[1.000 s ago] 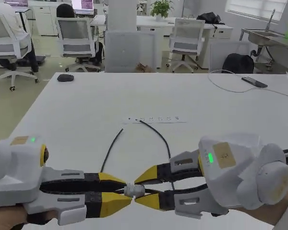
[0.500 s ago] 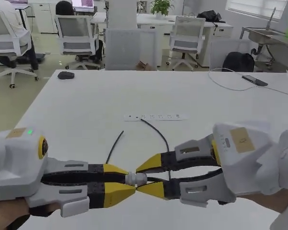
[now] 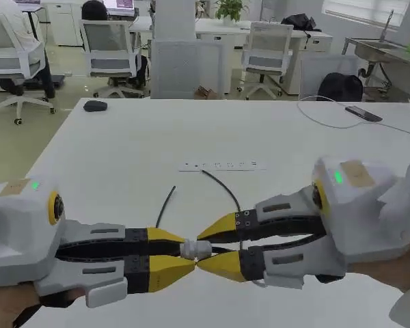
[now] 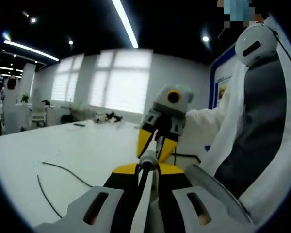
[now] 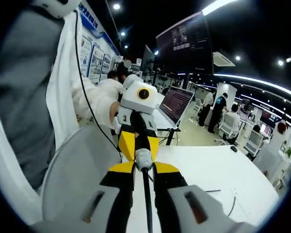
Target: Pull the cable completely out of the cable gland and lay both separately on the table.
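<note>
One cable gland on black cable

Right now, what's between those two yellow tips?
The small pale cable gland, in the head view: the left gripper pinches it, and its black cable runs back between the jaws of the right gripper.

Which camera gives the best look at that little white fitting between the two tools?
The right gripper view: the fitting sits centred, with the black cable running out of it. The left gripper view shows the fitting end-on; the head view shows the fitting small, side-on.
</note>
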The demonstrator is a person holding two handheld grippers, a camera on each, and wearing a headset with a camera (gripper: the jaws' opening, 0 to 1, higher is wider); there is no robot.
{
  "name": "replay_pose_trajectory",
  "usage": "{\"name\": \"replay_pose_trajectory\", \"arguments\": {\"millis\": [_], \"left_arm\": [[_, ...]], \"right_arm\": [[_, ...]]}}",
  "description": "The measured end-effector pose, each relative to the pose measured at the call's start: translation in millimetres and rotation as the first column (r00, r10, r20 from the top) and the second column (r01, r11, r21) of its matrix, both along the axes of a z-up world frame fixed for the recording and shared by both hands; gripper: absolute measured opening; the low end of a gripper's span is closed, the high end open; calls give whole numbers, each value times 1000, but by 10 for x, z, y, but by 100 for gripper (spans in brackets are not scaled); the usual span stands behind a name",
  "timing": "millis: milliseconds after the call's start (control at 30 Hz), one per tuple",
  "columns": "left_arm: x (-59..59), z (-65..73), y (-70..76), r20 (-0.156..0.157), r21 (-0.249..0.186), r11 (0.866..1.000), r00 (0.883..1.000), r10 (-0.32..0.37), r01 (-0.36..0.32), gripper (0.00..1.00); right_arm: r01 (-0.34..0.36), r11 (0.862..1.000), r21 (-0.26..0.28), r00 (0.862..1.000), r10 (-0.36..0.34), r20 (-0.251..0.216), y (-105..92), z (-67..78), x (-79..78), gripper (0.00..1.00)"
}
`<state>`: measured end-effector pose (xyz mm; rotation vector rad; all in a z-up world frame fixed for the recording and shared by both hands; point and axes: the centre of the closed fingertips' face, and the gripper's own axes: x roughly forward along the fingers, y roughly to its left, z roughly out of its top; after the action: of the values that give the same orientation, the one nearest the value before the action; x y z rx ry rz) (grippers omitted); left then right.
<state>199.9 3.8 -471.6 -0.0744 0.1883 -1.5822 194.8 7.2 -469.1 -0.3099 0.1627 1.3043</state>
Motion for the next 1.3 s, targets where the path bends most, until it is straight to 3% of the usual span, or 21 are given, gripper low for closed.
{"name": "replay_pose_trajectory", "arguments": {"millis": [100,233,333,567,667,733,900,1200,1233,1300], "left_arm": [[7,6,-4,20,-1,1000,1000,4,-4,15],[1,42,-26,41,-15,1000,999,8,-7,15],[4,91,-40,27,-44,999,1000,11,-10,15],[-13,100,-67,39,-47,999,999,2,0,15],[-39,116,-66,46,-50,999,999,-9,12,15],[-45,122,-64,32,-51,999,999,-12,13,16],[-28,142,-40,1,-77,997,1000,1,-1,16],[-16,187,-2,-57,-102,995,998,-10,4,16],[-23,187,4,-69,-98,995,997,-18,11,16],[-46,170,21,-129,-75,997,991,-39,30,15]], "right_arm": [[15,996,91,993,-4,-120,-43,40,15,14],[29,987,161,983,1,-183,-72,75,19,14],[31,982,185,982,5,-191,-76,79,7,14],[32,980,198,980,8,-198,-38,90,-39,12],[34,979,203,975,13,-222,-30,110,-69,11],[37,978,206,971,13,-238,-26,113,-76,11],[68,967,244,947,14,-322,-17,131,-56,10],[72,962,264,929,31,-368,4,161,-52,10],[68,962,264,929,36,-369,10,162,-59,10],[54,966,254,940,36,-338,40,162,-83,10]]}}
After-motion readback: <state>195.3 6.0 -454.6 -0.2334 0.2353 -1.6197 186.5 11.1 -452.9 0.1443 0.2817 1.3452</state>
